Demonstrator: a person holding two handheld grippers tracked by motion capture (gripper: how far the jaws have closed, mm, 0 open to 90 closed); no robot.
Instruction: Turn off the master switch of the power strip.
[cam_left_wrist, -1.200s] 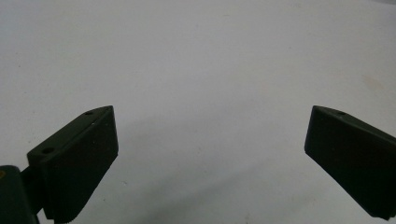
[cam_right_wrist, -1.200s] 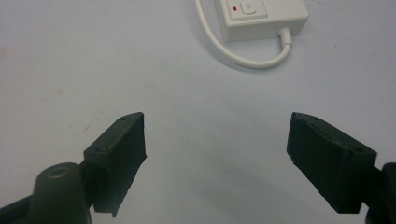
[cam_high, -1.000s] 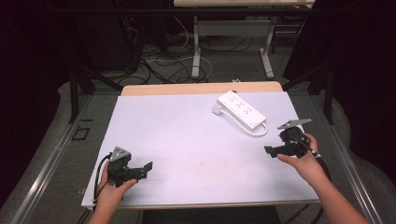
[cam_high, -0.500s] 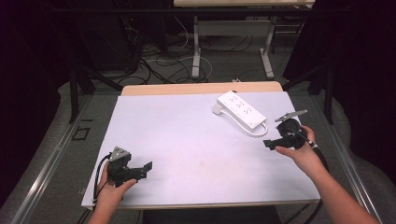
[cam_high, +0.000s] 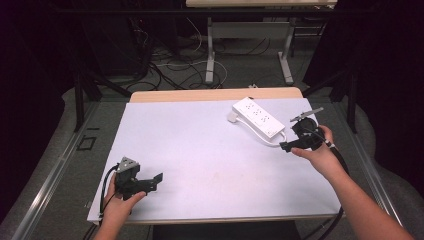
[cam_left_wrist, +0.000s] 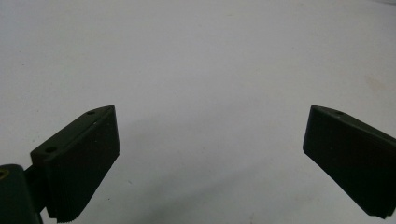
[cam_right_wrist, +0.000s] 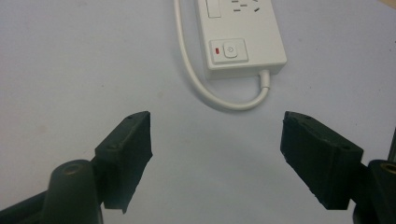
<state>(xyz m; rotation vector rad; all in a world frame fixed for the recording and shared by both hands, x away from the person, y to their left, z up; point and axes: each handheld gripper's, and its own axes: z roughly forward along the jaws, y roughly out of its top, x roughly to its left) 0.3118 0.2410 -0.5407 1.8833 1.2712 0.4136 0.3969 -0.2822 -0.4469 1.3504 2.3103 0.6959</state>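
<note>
A white power strip (cam_high: 257, 119) lies slanted at the back right of the white table (cam_high: 200, 150). In the right gripper view its end with the power button (cam_right_wrist: 232, 49) and a small red mark faces me, and its white cable (cam_right_wrist: 219, 95) loops out from that end. My right gripper (cam_high: 287, 146) hovers just beside this near end, its jaws open with only bare table between them (cam_right_wrist: 215, 154). At the table's front left corner my left gripper (cam_high: 156, 181) rests low, its jaws wide open over the bare surface (cam_left_wrist: 210, 158).
The table's wooden back edge (cam_high: 215, 95) runs behind the strip. Beyond it stand the legs of another table (cam_high: 210, 55) and loose cables (cam_high: 165, 65) on the dark floor. A metal rail (cam_high: 55, 170) runs along the left side.
My right gripper has moved away from me and a little left, closer to the power strip's near end. The left gripper has stayed where it was.
</note>
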